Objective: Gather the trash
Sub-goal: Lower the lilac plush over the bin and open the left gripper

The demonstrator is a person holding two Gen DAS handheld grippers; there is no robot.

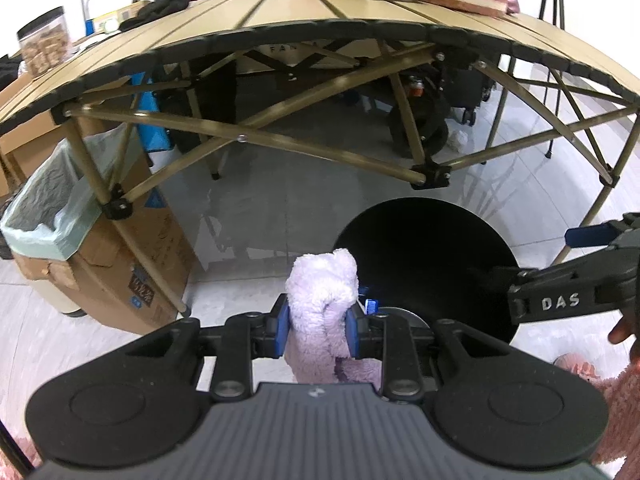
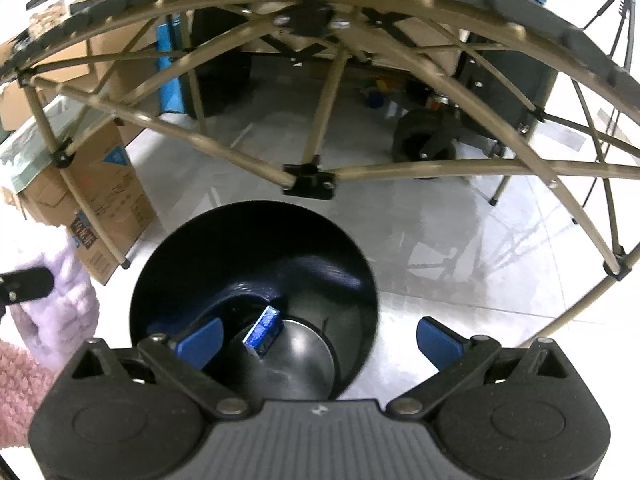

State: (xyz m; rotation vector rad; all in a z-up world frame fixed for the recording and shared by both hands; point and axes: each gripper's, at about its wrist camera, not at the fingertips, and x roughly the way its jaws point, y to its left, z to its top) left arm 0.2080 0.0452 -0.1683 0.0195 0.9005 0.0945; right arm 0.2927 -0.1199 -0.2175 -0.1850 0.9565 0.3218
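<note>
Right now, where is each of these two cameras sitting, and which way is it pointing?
Left wrist: sits on the left gripper, looking forward and down at the black bin and folding table; its fingers pinch a lilac fluffy cloth, and the right gripper pokes in.
Right wrist: sits on the open right gripper, looking down into the black bin, where a blue packet lies.
Shared: bin, table frame, cardboard box, cloth.

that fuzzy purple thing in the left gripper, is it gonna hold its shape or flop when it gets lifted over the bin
Probably floppy: the fuzzy purple cloth bulges above the left gripper and sags below the blue fingers. Its plush pile looks light and compressible, so the pinch likely holds without slipping. Dropped into the black bin, it should crumple, not bounce.
</note>
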